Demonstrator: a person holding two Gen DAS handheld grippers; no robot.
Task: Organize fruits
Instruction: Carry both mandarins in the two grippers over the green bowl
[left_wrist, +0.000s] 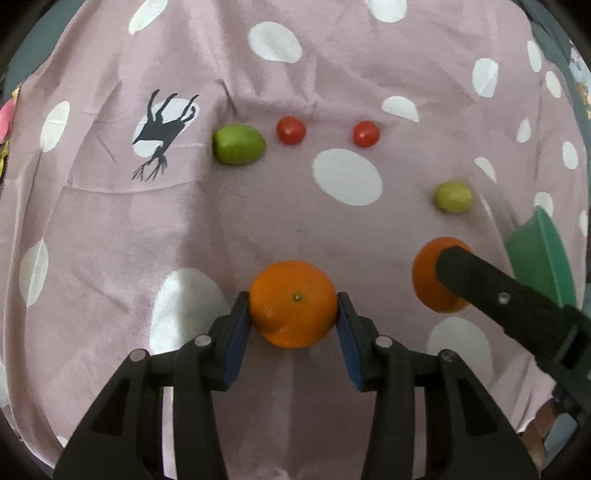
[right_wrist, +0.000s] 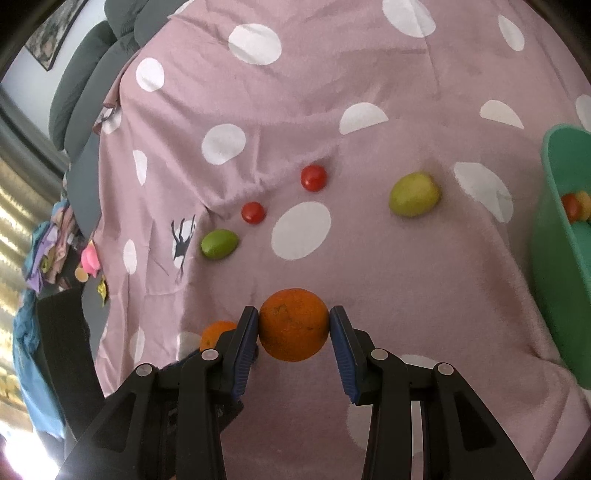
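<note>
**Orange in each gripper, green tub waiting at the right edge**

Orange skin presses against blue pads on both sides: the left gripper (left_wrist: 294, 308) has closed on one orange (left_wrist: 293, 303), and the right gripper (right_wrist: 293, 326) has closed on a second orange (right_wrist: 293, 324), both near the front of the spotted pink cloth (left_wrist: 110, 240). To do this well, lift each straight up with steady squeeze, since round fruit rolls out of flat pads, then carry it to the green tub (right_wrist: 554, 236) at the cloth's right edge, which seems to hold some fruit already. Send the right one first so the arms don't cross. Two cherry tomatoes (left_wrist: 291, 130) (left_wrist: 366, 134), a green lime (left_wrist: 239, 144) and a paler yellow-green fruit (right_wrist: 414, 194) lie farther back; only the pale one sits near the path.
</note>
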